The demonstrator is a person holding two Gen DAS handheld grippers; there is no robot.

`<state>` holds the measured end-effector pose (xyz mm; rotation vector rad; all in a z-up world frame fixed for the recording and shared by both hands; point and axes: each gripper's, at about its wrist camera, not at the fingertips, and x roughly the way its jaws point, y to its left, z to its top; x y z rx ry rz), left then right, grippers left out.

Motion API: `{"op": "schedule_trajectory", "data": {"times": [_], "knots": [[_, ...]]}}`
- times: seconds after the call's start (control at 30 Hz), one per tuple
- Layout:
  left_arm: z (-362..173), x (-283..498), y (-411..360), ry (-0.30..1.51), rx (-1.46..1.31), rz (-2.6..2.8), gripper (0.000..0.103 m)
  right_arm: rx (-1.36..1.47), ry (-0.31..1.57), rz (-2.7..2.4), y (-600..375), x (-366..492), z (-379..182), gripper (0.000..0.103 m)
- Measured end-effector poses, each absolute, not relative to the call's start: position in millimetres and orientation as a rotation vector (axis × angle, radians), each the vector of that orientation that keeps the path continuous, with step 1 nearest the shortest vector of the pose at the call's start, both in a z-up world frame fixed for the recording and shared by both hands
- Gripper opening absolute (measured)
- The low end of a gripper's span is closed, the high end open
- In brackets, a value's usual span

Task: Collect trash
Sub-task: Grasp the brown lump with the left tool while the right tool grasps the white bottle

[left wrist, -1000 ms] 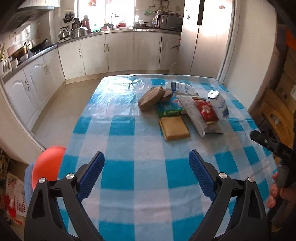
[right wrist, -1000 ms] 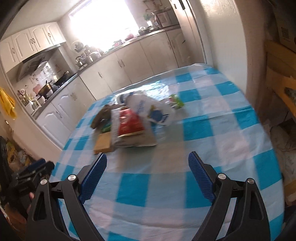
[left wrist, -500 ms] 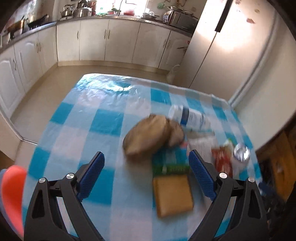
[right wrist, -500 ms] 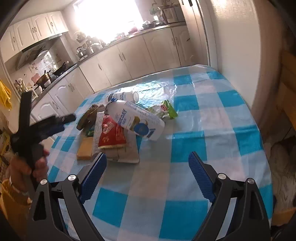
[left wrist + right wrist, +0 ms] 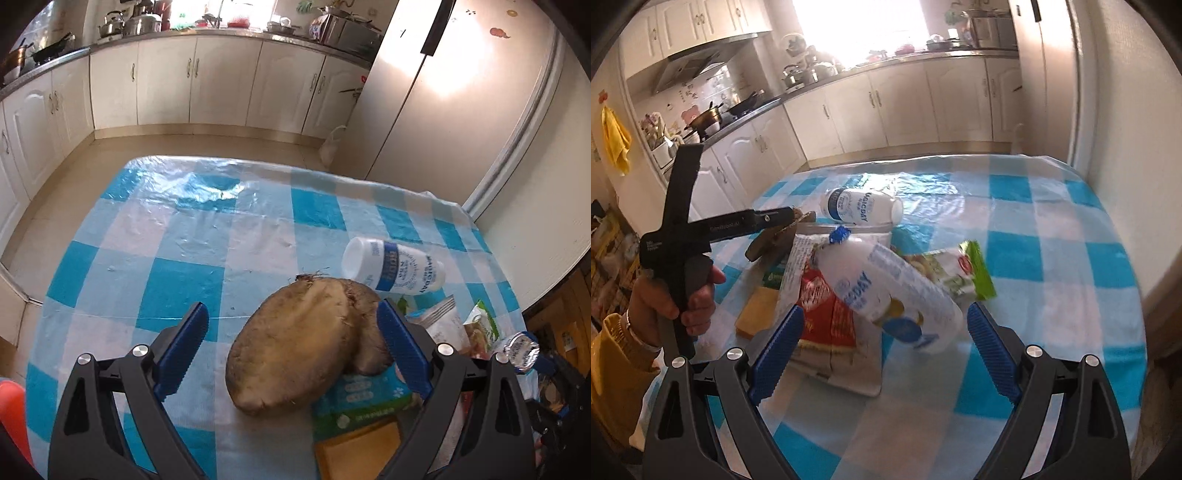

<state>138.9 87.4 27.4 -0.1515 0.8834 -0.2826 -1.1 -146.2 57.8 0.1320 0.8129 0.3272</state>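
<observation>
A blue-and-white checked plastic tablecloth carries a mottled brown lumpy peel. A white plastic bottle shows blue lettering. The flat packet beneath looks red, perhaps patterned.

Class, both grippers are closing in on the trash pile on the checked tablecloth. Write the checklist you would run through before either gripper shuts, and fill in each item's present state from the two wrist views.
1. Left gripper open wide enough: ok, its jaws stand apart on either side of the brown peel.
2. Right gripper open: ok, its jaws flank the large white bottle.
3. Either gripper already touching its target: cannot tell.
4. Large white bottle free to lift: ok, it lies on top of the red snack packet.
5. Brown peel free to lift: ok, it rests on the green pack.
6. Trash bin within reach: cannot tell, none in view.
</observation>
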Motion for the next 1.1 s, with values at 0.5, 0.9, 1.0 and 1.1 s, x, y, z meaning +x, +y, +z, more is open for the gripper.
{"op": "schedule_trajectory", "data": {"times": [0.5,0.9,1.0,1.1], "knots": [[20,140,87,0.861,-0.2,-0.372,0.076,0.085,0.821,0.342,-140,29,45,0.07],[25,130,89,0.836,-0.199,-0.297,0.064,0.069,0.822,0.319,-139,20,44,0.052],[26,123,89,0.831,-0.197,-0.277,0.064,0.075,0.829,0.306,-140,15,44,0.049],[28,114,90,0.827,-0.198,-0.267,0.064,0.083,0.828,0.297,-141,7,44,0.048]]}}
